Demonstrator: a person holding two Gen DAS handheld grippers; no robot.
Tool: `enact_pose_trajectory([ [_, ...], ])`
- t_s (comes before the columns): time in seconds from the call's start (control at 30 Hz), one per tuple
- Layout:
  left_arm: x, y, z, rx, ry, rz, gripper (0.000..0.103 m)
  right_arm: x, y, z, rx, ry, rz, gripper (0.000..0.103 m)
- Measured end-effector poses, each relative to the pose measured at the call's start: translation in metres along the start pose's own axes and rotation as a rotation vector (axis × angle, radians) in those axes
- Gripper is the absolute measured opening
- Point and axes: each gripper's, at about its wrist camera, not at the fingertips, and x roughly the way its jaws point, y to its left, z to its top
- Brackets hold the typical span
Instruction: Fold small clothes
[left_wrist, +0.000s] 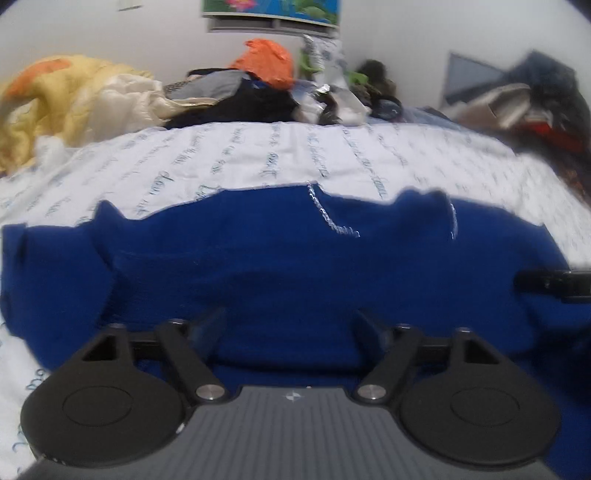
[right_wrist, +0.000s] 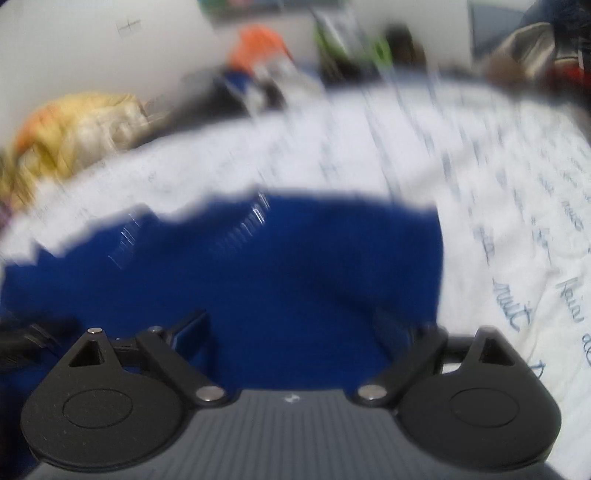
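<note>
- Both sets of jaws are standing wide apart: the left gripper is hanging over the blue garment with nothing between its fingers, and the right gripper is doing the same above its own end of the cloth.
- Blue fabric is lying spread across the near part of the bed, on a white sheet printed with script, its far edge running ragged from side to side.
- A line of pale stitching is showing near that far edge, with a second line further to the right.
- In the left wrist view a dark part is poking in at the right edge over the cloth; it is probably the other gripper, though the blur is making that uncertain.
- Heaped clothes and a yellow quilt are sitting well apart, at the far side of the bed.
- Judging from the empty fingers over flattened cloth, the work is sitting between folds: a layer looks laid down and neither tool is holding it.
- Next, each gripper is needing a fresh hold on an edge or corner, pinching only the layers meant to travel, so the cloth can be carried over evenly without dragging what lies beneath.
</note>
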Motion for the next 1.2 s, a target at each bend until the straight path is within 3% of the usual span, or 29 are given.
enact_pose_trajectory([
  [0.07,0.002,0.005,0.001,0.000,0.000,-0.023,0.084,0.001,0.010,-0.018,-0.114,-0.045,-0.035,0.097],
  [0.17,-0.006,0.020,0.003,-0.043,-0.002,-0.065,0.085,0.001,0.007,-0.018,-0.097,-0.045,-0.032,0.097],
  [0.27,-0.041,0.066,-0.007,-0.228,-0.088,-0.116,0.093,-0.003,0.004,-0.019,-0.082,-0.056,-0.020,0.097],
  [0.37,-0.072,0.124,-0.016,-0.409,-0.169,-0.043,0.096,-0.003,0.003,-0.017,-0.072,-0.062,-0.016,0.097],
  [0.43,-0.079,0.167,-0.018,-0.540,-0.162,-0.004,0.093,-0.002,0.006,-0.016,-0.080,-0.060,-0.025,0.097],
  [0.5,-0.078,0.202,-0.018,-0.644,-0.138,0.011,0.079,-0.002,0.007,-0.016,-0.084,-0.059,-0.031,0.097],
  [0.57,-0.078,0.222,-0.016,-0.712,-0.113,0.007,0.074,-0.002,0.006,-0.016,-0.080,-0.060,-0.028,0.097],
  [0.73,-0.067,0.228,-0.016,-0.752,-0.061,-0.056,0.072,-0.002,0.006,-0.017,-0.078,-0.061,-0.026,0.097],
  [0.8,-0.053,0.222,-0.015,-0.762,-0.001,-0.067,0.057,-0.002,0.006,-0.017,-0.078,-0.062,-0.026,0.097],
  [0.83,-0.046,0.218,-0.017,-0.774,0.029,-0.080,0.054,-0.002,0.006,-0.017,-0.077,-0.062,-0.025,0.097],
  [1.07,-0.040,0.188,-0.029,-0.781,0.105,-0.189,0.053,-0.002,0.005,-0.017,-0.075,-0.063,-0.023,0.097],
  [1.13,-0.036,0.186,-0.031,-0.793,0.108,-0.187,0.042,-0.002,0.005,-0.017,-0.075,-0.063,-0.023,0.097],
  [1.2,-0.034,0.187,-0.032,-0.805,0.120,-0.162,0.006,-0.002,0.005,-0.016,-0.073,-0.064,-0.022,0.097],
])
